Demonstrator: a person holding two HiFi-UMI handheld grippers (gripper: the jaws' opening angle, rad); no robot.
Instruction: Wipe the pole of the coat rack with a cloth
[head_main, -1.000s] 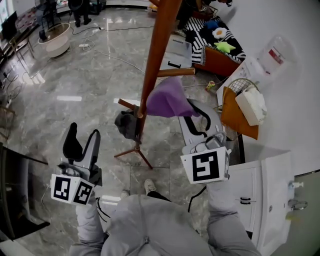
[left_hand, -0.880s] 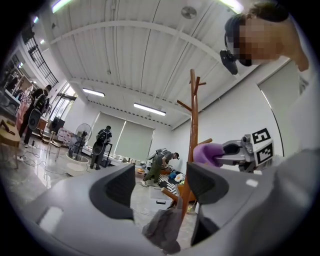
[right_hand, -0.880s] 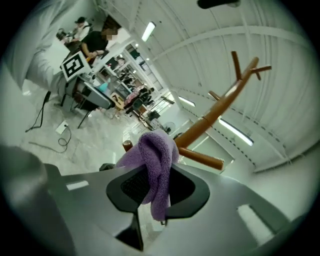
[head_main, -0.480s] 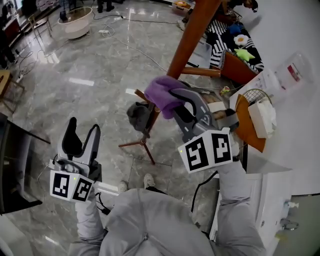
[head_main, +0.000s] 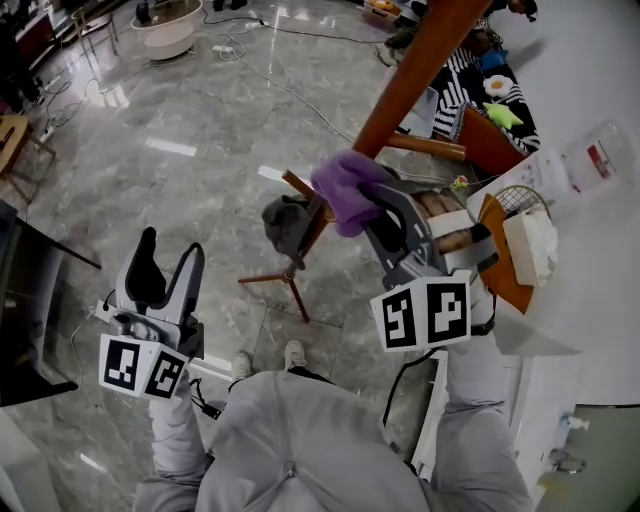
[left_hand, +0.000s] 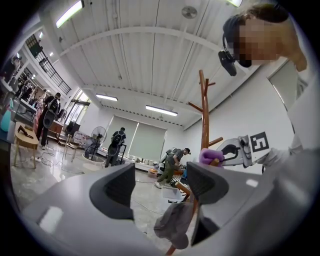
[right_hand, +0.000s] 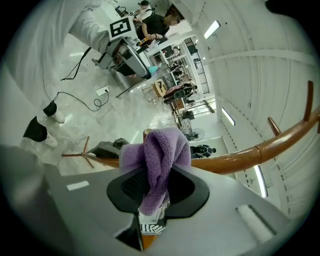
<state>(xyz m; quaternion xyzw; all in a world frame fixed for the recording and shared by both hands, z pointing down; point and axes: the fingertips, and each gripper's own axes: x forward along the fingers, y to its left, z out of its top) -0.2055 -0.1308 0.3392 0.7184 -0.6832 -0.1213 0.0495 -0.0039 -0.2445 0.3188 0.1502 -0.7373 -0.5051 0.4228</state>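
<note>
Against pole (head_main: 405, 85), right tongs (head_main: 362, 198) with cloth (head_main: 340, 178).

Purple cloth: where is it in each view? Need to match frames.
Head view: purple cloth at centre, at the pole.
Left gripper view: purple cloth small, right of centre, at the pole.
Right gripper view: purple cloth at centre, pinched in the right gripper.
Shared landmark: the brown pole.

Bright ceiling striplights, floor glare, strong fisheye edge distortion.
</note>
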